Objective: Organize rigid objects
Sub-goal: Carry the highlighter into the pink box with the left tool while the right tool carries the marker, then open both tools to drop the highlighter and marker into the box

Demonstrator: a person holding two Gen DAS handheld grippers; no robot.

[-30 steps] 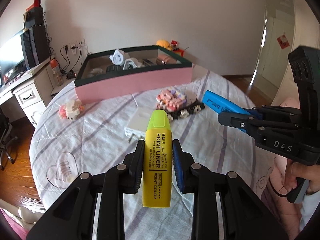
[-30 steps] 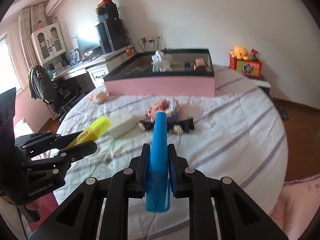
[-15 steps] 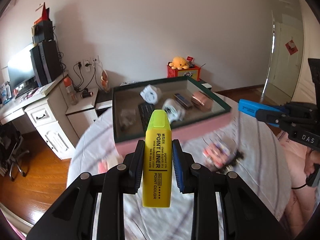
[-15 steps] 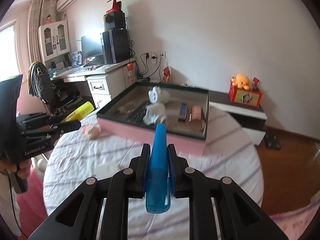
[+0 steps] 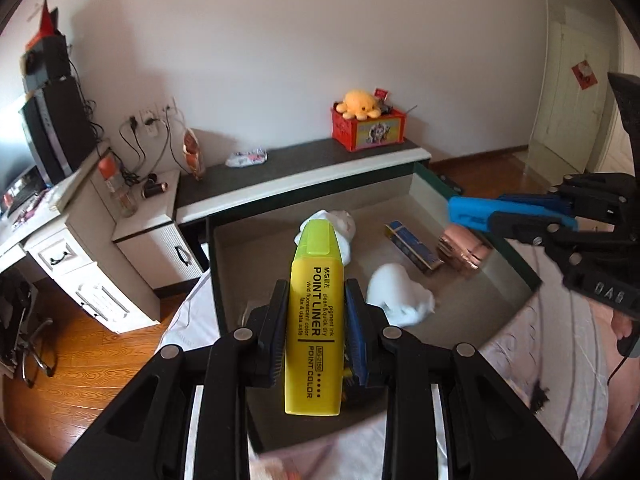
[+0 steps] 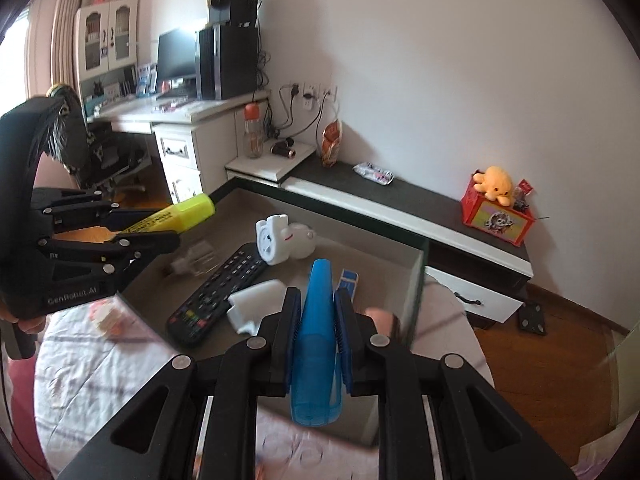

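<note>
A yellow plastic highlighter with black lettering [image 5: 316,320] sits between blue-lined pads of the black left claw [image 5: 316,312]. The black right claw [image 6: 316,332] carries a translucent blue plastic marker [image 6: 316,344]. The open box [image 6: 420,280] has a dark green rim and grey-beige floor. The black remote control [image 6: 218,292] has coloured buttons. The white bedsheet [image 6: 80,360] has purple stripes.

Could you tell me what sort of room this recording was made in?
Most likely a home bedroom or study: a white desk carrying a monitor and computer tower, a plush toy on a low cabinet, and a wooden floor.
</note>
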